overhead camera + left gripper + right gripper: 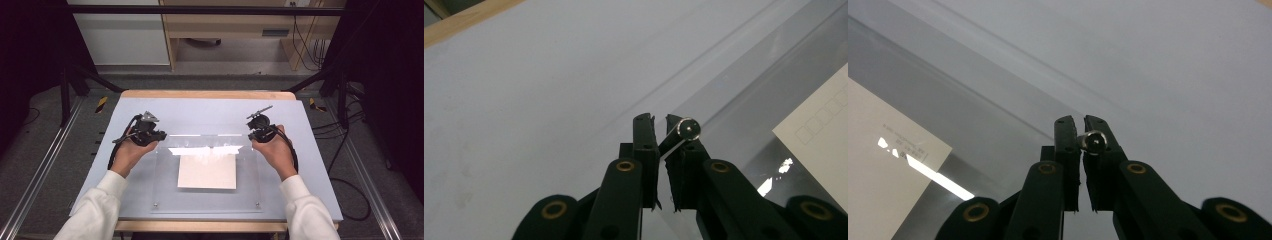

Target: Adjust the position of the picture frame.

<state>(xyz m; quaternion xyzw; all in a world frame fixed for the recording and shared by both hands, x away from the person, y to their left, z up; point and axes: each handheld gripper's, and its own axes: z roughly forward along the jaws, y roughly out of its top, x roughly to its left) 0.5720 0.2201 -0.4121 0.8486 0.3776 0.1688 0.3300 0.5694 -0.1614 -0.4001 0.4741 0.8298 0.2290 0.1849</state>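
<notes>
A clear acrylic plate (165, 192) lies flat on the grey table top (210, 109), over a white sheet of paper (207, 172). My left gripper (160, 135) is at the plate's far left corner, my right gripper (251, 136) at its far right corner. In the left gripper view the left gripper (660, 120) is shut on a small metal corner screw (688, 129) at the plate's edge (744, 100). In the right gripper view the right gripper (1081, 121) is shut on a similar corner screw (1095, 141). The paper (819, 135) (883, 165) has faint print.
Two more small screws (156, 204) (257, 204) mark the plate's near corners. The table has a wooden rim (200, 94) at the far side. Metal rails (40, 170) run along the floor at both sides, with cables (350, 190) on the right.
</notes>
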